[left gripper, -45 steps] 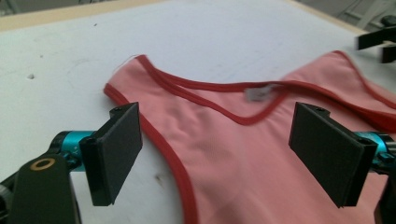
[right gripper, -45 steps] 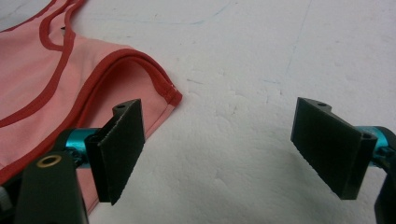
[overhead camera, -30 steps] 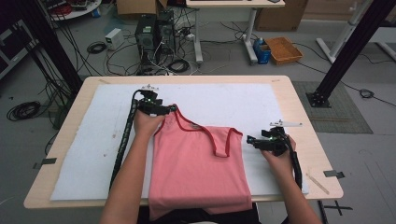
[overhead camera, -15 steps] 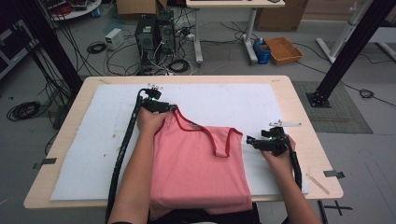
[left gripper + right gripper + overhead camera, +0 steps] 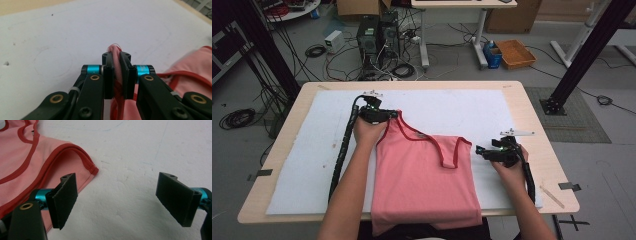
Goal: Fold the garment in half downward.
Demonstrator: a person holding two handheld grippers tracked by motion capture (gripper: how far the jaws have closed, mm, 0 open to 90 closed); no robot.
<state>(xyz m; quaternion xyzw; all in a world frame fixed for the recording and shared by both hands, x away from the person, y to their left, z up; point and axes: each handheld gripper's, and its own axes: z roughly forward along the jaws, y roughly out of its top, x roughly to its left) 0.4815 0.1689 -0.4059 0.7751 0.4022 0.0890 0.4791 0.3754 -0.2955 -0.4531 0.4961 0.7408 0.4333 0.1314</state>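
A pink tank top (image 5: 422,185) with dark red trim lies on the white mat (image 5: 312,150), its hem hanging over the near table edge. My left gripper (image 5: 392,115) is shut on the top's left shoulder strap (image 5: 116,65), pulled toward the far left. In the left gripper view the strap is pinched between the two pads. My right gripper (image 5: 481,150) stands open just right of the top's right shoulder strap (image 5: 85,162), apart from it. In the right gripper view its jaws are wide apart over bare mat (image 5: 130,195), the left one overlapping the strap's edge.
The wooden table (image 5: 542,145) carries the white mat. A wooden stick (image 5: 552,196) lies near the right front corner. Beyond the table are computer towers (image 5: 377,35), cables and an orange crate (image 5: 517,53) on the floor.
My left gripper has drawn the strap slightly farther away across the mat, stretching the top's left shoulder. The right gripper has stayed in place, open.
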